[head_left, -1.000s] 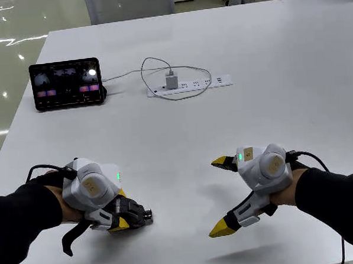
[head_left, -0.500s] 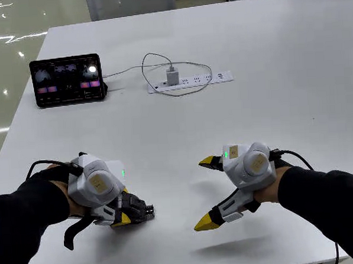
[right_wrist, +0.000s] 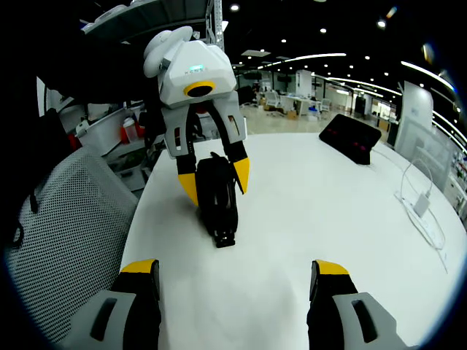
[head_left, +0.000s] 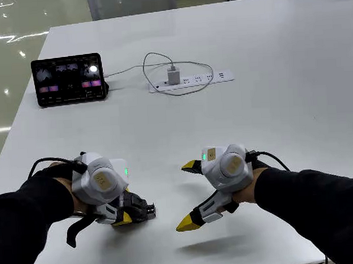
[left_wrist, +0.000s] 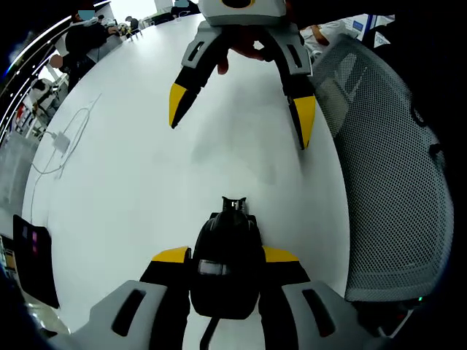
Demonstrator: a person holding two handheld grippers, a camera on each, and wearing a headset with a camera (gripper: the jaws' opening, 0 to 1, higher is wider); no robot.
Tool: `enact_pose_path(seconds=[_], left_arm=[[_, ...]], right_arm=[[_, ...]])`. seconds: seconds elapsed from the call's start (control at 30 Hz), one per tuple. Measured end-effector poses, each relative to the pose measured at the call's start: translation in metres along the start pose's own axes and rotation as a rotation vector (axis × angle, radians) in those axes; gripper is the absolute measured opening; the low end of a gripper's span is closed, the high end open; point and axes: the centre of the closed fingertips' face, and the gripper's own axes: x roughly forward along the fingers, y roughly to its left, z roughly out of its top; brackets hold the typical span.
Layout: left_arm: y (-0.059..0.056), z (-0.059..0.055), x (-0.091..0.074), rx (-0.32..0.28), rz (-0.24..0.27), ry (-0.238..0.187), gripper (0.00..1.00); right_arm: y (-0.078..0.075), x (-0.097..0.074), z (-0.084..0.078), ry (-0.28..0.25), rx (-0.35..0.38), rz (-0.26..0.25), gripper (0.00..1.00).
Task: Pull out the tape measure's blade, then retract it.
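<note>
Head view: the left hand-held gripper (head_left: 129,216) was clamped on the black tape measure (head_left: 138,209), which sat low over the white counter (head_left: 268,74).
Left gripper view: the tape measure's case was wedged between the yellow-tipped jaws, with its hook end (left_wrist: 233,203) pointing out toward the other gripper. No blade was drawn out yet.
Right hand-held gripper (head_left: 187,195): its jaws were spread wide and held nothing. It faced the tape measure's hook end from a little way off.
Step in hand: by my reading, bringing the right jaws onto the hook for the pull.
Doing it well: the hook should sit squarely between the jaws before they close, and they should pinch the hook only, not the case mouth. The pull should then run straight away from the tape measure while the left side held the case steady.
Risk: the hook looked small, so a shallow pinch could slip and let the blade snap back.
</note>
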Motion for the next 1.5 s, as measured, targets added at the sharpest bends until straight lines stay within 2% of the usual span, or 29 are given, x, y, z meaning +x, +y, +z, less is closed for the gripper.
enact_pose_path(seconds=[0.17,0.3,0.57,0.73,0.93,1.17,1.5], left_arm=[[0.000,0.000,0.000,-0.001,0.002,-0.001,0.30],[0.000,0.000,0.000,-0.003,0.001,-0.006,0.30],[0.000,0.000,0.000,-0.007,0.001,-0.021,0.30],[0.000,0.000,0.001,-0.007,-0.003,-0.031,0.30],[0.000,0.000,0.001,-0.006,-0.002,-0.038,0.30],[0.000,0.000,0.000,-0.008,0.002,-0.052,0.30],[0.001,0.000,0.000,-0.013,0.007,-0.064,0.30]], right_arm=[[0.000,0.010,0.004,0.001,-0.031,0.013,0.73],[0.002,0.016,0.005,0.014,-0.033,0.031,0.61],[0.007,0.032,0.008,0.037,-0.071,0.055,0.52],[0.009,0.041,0.000,0.091,-0.109,0.057,0.40],[0.014,0.051,0.002,0.109,-0.120,0.079,0.33],[0.011,0.062,0.004,0.127,-0.127,0.077,0.28],[0.009,0.066,0.002,0.151,-0.145,0.094,0.16]])
